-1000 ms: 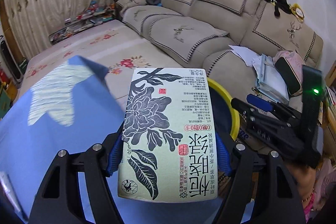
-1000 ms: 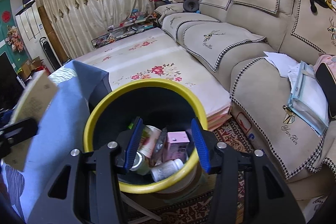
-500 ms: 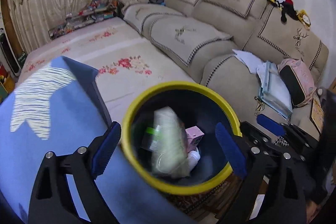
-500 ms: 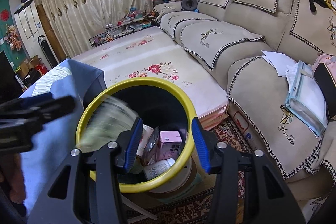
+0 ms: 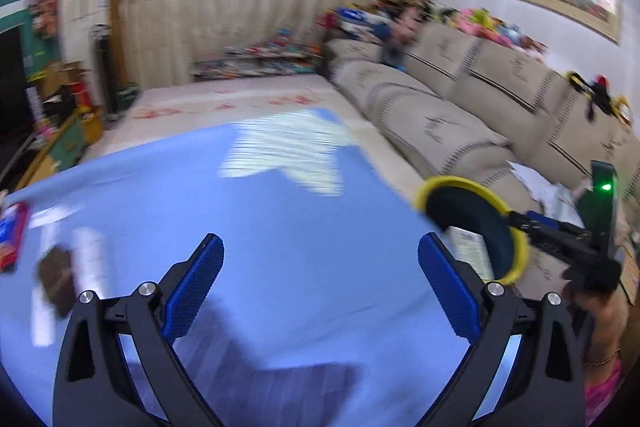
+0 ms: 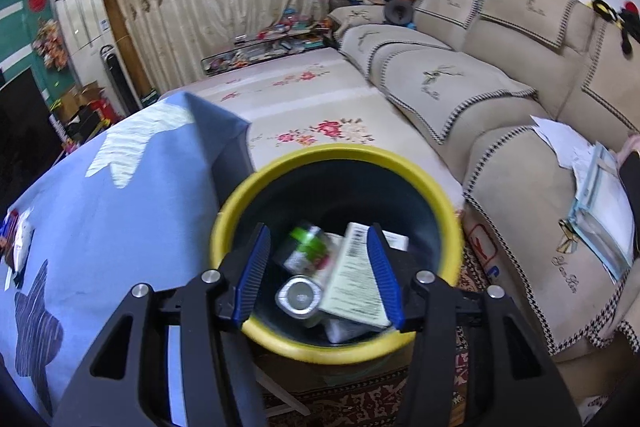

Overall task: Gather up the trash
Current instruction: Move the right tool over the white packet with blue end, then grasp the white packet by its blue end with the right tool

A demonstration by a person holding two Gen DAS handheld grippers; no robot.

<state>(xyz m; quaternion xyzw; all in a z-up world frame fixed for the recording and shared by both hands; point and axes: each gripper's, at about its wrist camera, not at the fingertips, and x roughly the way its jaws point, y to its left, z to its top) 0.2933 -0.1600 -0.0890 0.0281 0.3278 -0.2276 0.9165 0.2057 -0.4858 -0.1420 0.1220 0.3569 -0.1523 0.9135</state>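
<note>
Where a second ago the left gripper [image 5: 320, 277] clamped a printed carton, its jaws have just been opening and now stand wide with nothing between them, over the blue cloth [image 5: 248, 227] on the tabletop. The carton [image 6: 354, 277] now lies inside the yellow-rimmed bin [image 6: 336, 157], beside a green-labelled can [image 6: 306, 251], just off the tabletop's right edge. The right gripper [image 6: 320, 273] holds the bin's near rim, jaws half apart.
</note>
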